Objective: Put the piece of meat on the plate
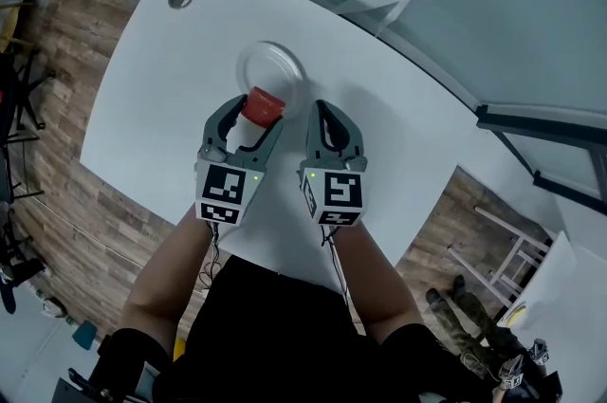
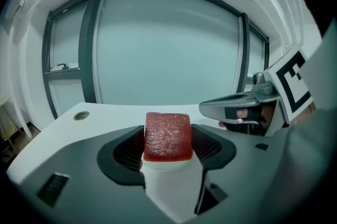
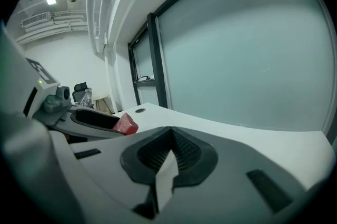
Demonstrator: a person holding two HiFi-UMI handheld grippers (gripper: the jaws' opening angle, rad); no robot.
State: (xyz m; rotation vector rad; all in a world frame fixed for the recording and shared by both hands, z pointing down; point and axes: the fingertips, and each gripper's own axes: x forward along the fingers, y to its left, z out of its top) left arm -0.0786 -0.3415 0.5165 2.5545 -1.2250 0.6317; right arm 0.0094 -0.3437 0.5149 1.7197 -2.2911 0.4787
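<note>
Near rim of plate (image 1: 273,64) behind meat (image 1: 263,106)

1. head view looks steeply down from above on the white tabletop (image 1: 161,79), with the left claw (image 1: 256,115) and right claw (image 1: 320,112) at frame centre.
2. left gripper view sits low and close behind its jaws, facing the glass wall (image 2: 163,49).
3. right gripper view does likewise; all three share the piece of meat (image 3: 125,125).

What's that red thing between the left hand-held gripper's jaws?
The piece of meat, clamped in the left hand-held gripper; the left gripper view shows it.
</note>
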